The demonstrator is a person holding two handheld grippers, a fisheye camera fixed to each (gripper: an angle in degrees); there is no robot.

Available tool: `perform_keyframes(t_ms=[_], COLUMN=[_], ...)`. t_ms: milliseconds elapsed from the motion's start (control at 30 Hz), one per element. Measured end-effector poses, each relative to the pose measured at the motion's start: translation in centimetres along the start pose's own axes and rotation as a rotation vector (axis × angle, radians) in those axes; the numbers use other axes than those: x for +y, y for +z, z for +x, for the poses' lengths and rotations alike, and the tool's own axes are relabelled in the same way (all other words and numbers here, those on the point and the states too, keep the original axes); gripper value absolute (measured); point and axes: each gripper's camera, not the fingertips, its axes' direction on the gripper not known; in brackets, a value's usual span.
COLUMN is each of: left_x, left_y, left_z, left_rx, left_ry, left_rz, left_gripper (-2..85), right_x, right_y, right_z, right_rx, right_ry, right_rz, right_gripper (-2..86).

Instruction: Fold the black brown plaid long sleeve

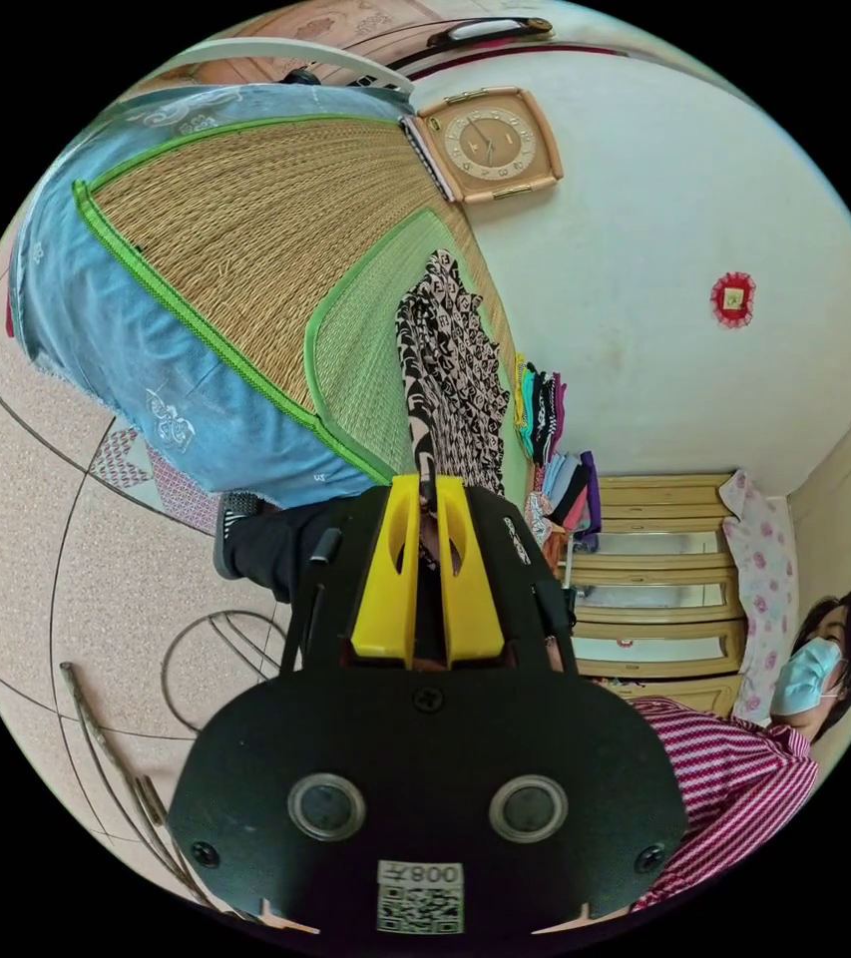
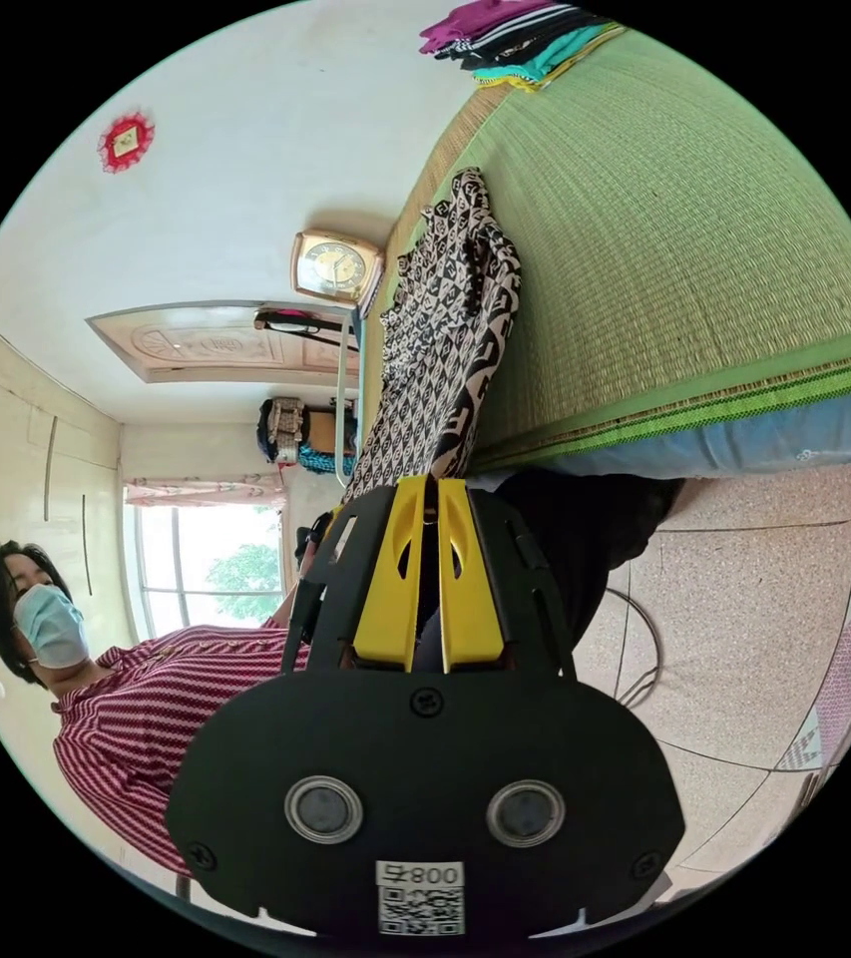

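We pinch the patterned garment [image 1: 450,369] between our left tongs [image 1: 430,491]; our right tongs [image 2: 430,484] clamp it too; beyond both lies the woven mat [image 2: 664,249].

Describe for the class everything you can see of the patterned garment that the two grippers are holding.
The garment is a thin, soft-looking fabric with a dense black geometric print on a pale brownish ground. It hangs bunched and creased, not yet folded, trailing over the edge of the green-bordered woven mat. The left gripper pinches one narrow end between its yellow jaws, and the right gripper pinches another part.
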Motion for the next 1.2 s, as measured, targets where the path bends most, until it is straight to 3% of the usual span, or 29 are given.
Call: perform_keyframes(t_ms=[300,567,1200], left_x=[2.6,2.7,-0.1], left_y=[-1.6,0.4,1.2], left_z=[-2.0,-5.9,-9.8], left_rx=[0.023,-0.039,-0.047], left_ry=[-0.001,-0.07,-0.125], left_rz=[0.001,-0.039,-0.038], left_gripper=[2.7,2.7,3.1], right_x=[2.6,3.9,3.2], right_y=[-3.0,-2.9,-3.1], right_z=[-0.1,7.0,13.8], right_rx=[0.016,0.01,-0.25], right_ry=[0.0,0.141,0.223], right_rz=[-0.006,0.047,0.202], right_gripper=[2.2,4.3,12.3])
